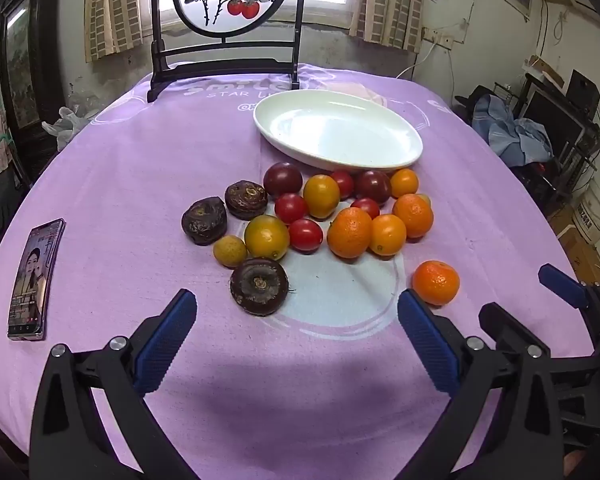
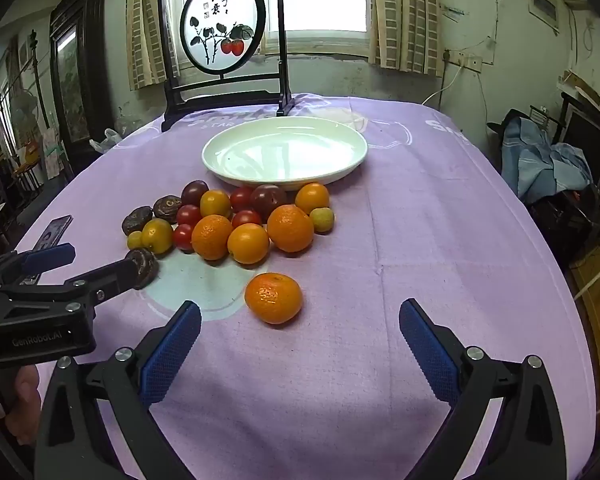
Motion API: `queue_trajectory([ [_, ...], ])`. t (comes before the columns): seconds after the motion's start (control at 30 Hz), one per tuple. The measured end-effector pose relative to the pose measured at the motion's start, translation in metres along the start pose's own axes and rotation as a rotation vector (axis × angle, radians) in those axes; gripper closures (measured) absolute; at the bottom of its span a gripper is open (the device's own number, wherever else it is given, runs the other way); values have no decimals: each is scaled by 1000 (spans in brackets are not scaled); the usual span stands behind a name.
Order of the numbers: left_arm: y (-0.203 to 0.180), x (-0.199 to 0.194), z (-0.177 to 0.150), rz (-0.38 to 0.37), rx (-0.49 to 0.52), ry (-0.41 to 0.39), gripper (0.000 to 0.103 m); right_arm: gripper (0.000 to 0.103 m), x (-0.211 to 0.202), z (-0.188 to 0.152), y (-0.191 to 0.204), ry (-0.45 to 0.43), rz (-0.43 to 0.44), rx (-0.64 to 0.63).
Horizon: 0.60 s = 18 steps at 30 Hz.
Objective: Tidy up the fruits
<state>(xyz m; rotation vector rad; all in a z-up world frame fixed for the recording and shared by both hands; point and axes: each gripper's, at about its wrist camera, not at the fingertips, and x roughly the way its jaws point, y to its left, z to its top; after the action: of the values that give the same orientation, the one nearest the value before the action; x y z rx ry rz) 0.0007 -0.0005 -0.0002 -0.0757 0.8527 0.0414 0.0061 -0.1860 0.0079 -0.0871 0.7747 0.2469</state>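
Observation:
A pile of fruit (image 1: 320,216) lies on the purple tablecloth: oranges, red and yellow tomatoes, dark plums and dark brown water chestnuts. A white oval plate (image 1: 340,132) stands empty behind the pile; it also shows in the right wrist view (image 2: 284,152). One mandarin (image 2: 273,297) lies apart, just ahead of my right gripper (image 2: 300,320), which is open and empty. My left gripper (image 1: 296,312) is open and empty, with a water chestnut (image 1: 259,286) between and just beyond its fingertips. The same mandarin shows in the left wrist view (image 1: 436,282).
A phone (image 1: 34,280) lies on the cloth at the left. A dark framed screen with a painted round panel (image 1: 224,12) stands at the table's far edge. Clutter and furniture surround the table. The table edge curves close on the right (image 2: 580,320).

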Motion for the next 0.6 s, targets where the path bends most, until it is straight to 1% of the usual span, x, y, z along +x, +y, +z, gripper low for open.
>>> queue_trajectory([
  [0.03,0,1,0,4,-1,0,4,3,0,0,0,-11,-2,5],
  [0.13,-1,2,1,14,-5,3,5,3,2,0,1,-6,3,5],
  [0.17,2,4,-3,-10,-4,16,5,3,3,0,1,-4,3,6],
  [0.3,4,2,-3,1,2,7,5,3,5,-1,0,4,11,10],
  [0.33,4,2,-3,3,2,6,4,3,9,2,5,12,1,4],
  [0.47,4,6,1,-6,-4,29,4,3,5,3,0,16,-6,3],
  [0.6,5,7,1,-6,-4,33,4,3,6,2,-1,17,-12,0],
])
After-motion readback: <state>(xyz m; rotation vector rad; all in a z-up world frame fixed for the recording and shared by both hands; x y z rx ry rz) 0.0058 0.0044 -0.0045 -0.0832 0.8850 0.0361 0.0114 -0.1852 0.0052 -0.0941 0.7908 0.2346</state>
